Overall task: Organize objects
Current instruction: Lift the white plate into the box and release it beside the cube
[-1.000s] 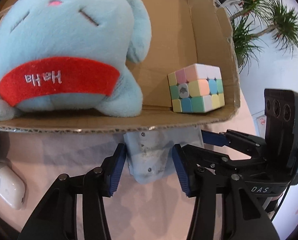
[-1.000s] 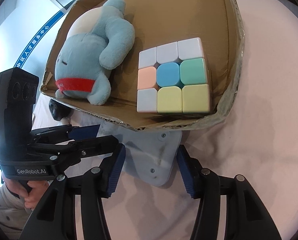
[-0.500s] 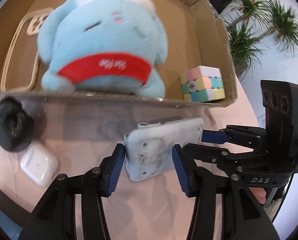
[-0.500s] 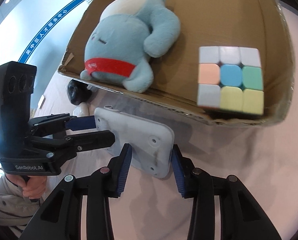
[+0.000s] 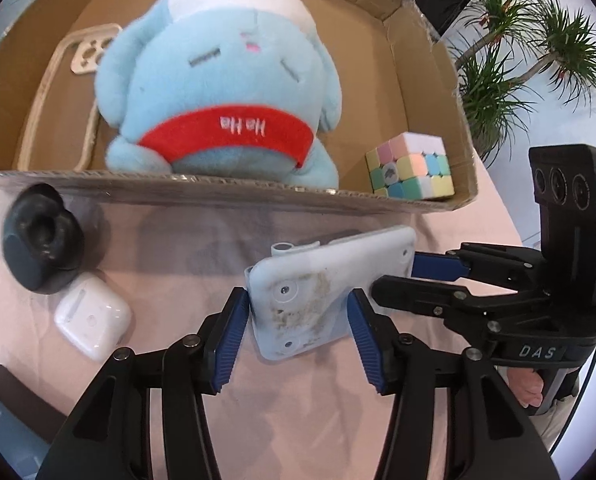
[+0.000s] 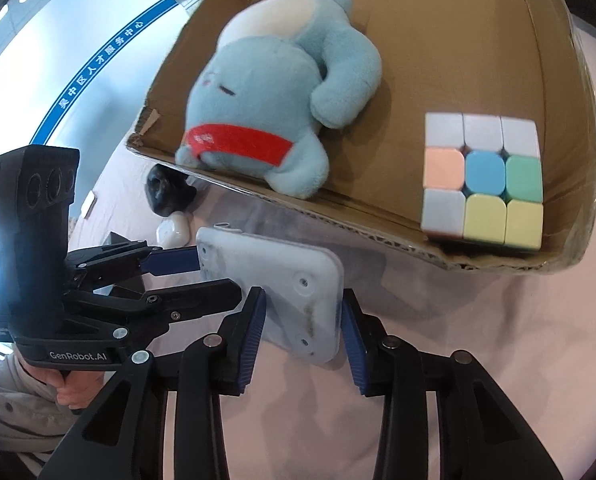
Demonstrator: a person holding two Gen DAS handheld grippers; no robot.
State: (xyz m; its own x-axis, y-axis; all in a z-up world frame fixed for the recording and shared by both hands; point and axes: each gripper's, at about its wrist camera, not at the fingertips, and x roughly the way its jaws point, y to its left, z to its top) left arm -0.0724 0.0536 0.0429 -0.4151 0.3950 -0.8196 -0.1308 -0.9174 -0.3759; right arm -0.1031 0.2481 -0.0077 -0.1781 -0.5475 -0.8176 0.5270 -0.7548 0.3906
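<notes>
Both grippers hold one pale grey flat plastic case (image 5: 317, 288), raised above the pink tablecloth in front of a cardboard box (image 5: 226, 194). My left gripper (image 5: 298, 318) is shut on one end of it; my right gripper (image 6: 301, 320) is shut on the other end of the case (image 6: 282, 280). In the box lie a blue plush toy (image 5: 218, 92) with a red band, a pastel puzzle cube (image 5: 411, 172) and a beige phone case (image 5: 58, 92). The plush (image 6: 278, 104) and the cube (image 6: 483, 184) also show in the right wrist view.
A black rounded object (image 5: 40, 236) and a white earbud case (image 5: 92, 322) lie on the cloth left of the held case, before the box wall. The right gripper's body (image 5: 537, 280) crosses the left view. Potted plants (image 5: 517, 52) stand beyond the box.
Both grippers have pulled back and up from the box's front wall with the grey case in them. The case, partly under the box edge before, is now fully out and lifted.
</notes>
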